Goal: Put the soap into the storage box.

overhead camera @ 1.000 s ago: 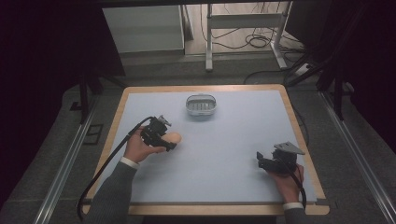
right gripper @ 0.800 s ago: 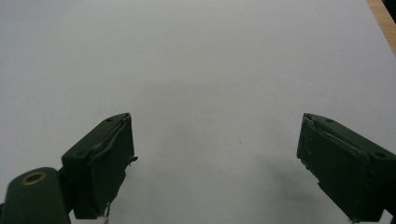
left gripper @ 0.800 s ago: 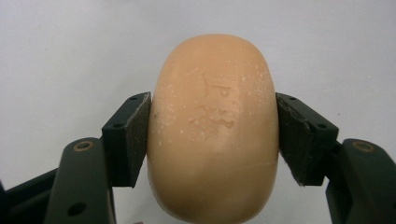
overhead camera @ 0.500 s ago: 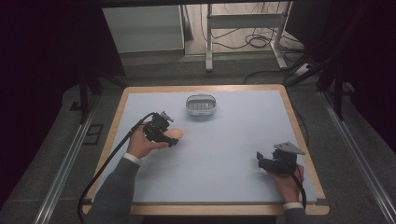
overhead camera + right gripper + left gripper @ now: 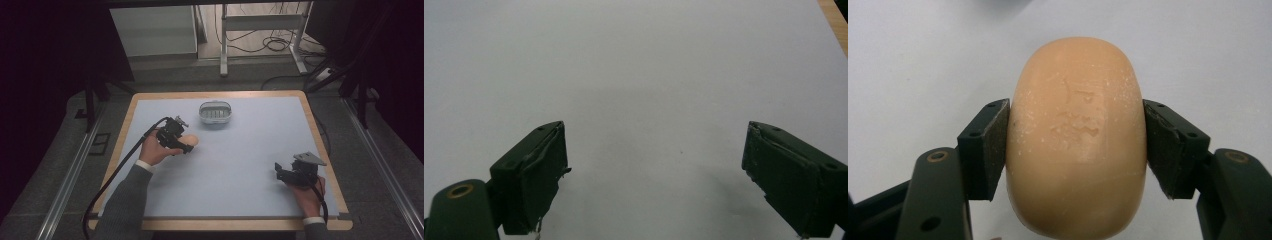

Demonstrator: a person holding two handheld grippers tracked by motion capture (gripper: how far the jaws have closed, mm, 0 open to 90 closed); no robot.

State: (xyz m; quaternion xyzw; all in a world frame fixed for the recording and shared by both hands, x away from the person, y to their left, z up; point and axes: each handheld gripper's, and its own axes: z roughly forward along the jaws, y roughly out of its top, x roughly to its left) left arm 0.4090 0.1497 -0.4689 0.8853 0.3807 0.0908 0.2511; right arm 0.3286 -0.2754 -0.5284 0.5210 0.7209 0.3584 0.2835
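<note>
Soap, a smooth, rounded, peach-coloured oval bar [image 5: 1077, 137], is sitting clamped between the two black jaws of the left gripper [image 5: 1077, 145]; in the left gripper view both pads [image 5: 993, 147] are pressing flat against its sides, and its pale, slightly scuffed face is turning toward the camera; under it the light grey table top [image 5: 908, 60] is showing. In the high view the left gripper [image 5: 186, 145] is hovering over the left half of the table, held in the person's left hand [image 5: 155, 150], with the bar [image 5: 191, 141] poking out at its right end; a black cable [image 5: 120, 165] is trailing from it toward the near left edge. Farther from the person, at the middle of the far side, a small oval dish of clear ribbed plastic [image 5: 215, 112] is resting on the light grey mat with its wooden border [image 5: 310, 120]; it is lying apart from the bar, to the far right of it. At the near right the right gripper [image 5: 278, 171] is resting in the person's right hand [image 5: 306, 192], a grey three-cornered plate [image 5: 309, 159] on top; in the right gripper view its jaws are standing wide apart with nothing between them, and its worn pads [image 5: 544, 170] are pointing over bare mat, a strip of the wooden border [image 5: 835, 22] showing at the upper right corner.
</note>
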